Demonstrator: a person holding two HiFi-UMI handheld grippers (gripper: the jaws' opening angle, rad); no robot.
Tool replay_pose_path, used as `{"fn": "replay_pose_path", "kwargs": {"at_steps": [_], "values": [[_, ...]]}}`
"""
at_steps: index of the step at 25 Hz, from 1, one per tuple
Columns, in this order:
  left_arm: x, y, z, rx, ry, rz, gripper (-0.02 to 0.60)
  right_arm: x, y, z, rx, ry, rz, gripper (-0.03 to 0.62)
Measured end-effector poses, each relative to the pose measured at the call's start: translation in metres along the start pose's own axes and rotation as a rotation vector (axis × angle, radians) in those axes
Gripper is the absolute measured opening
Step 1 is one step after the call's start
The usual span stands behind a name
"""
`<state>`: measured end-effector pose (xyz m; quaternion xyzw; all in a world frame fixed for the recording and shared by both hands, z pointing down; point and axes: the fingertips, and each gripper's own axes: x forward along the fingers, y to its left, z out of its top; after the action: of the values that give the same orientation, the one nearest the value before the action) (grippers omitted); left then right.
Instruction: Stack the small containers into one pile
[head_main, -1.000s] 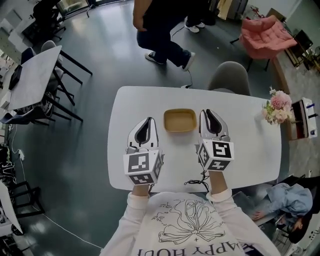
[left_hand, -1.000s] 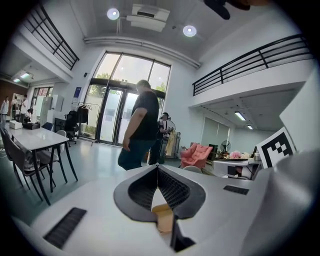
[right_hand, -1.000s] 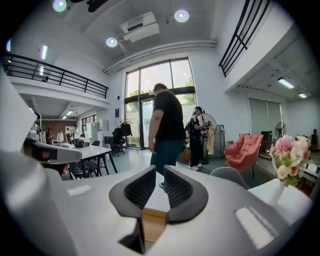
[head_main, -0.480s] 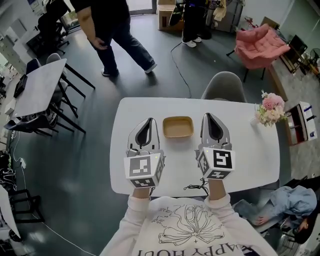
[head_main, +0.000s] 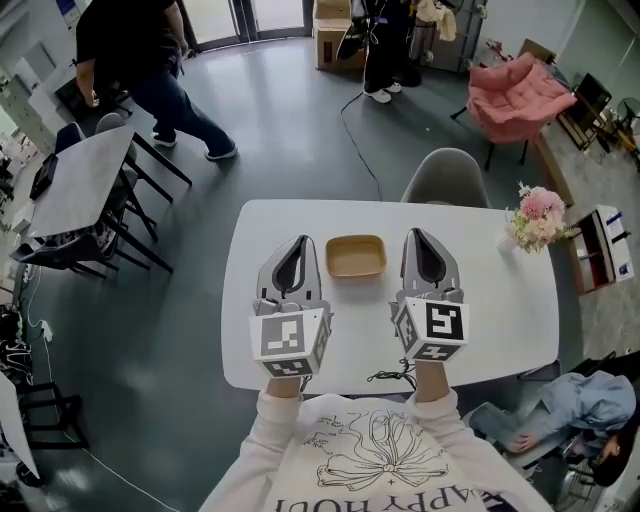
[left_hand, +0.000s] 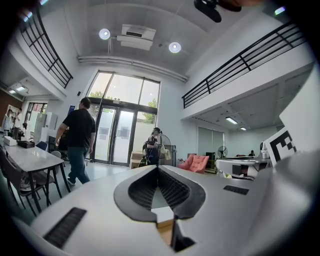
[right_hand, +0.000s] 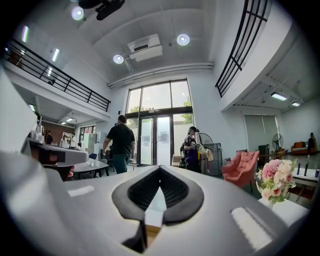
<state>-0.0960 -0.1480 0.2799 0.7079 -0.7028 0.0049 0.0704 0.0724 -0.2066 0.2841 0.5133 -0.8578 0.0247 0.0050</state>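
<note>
One container (head_main: 356, 256) beside right tool (head_main: 418, 233)

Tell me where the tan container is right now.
In the head view the tan container sits on the white table, toward its far side, between the left gripper and the right gripper, touching neither.

The container (head_main: 356, 256) sits on the table (head_main: 500, 300) between the left gripper (head_main: 297, 241) and the right gripper (head_main: 419, 233)
</note>
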Motion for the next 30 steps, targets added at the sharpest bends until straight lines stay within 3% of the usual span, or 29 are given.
{"fn": "replay_pose_path", "kwargs": {"at_steps": [30], "values": [[0.0025,0.0054,-0.0012,-0.006,0.000,0.000,0.008,0.0069,0.0035,-0.0015,-0.008,0.011,0.007,0.012]]}}
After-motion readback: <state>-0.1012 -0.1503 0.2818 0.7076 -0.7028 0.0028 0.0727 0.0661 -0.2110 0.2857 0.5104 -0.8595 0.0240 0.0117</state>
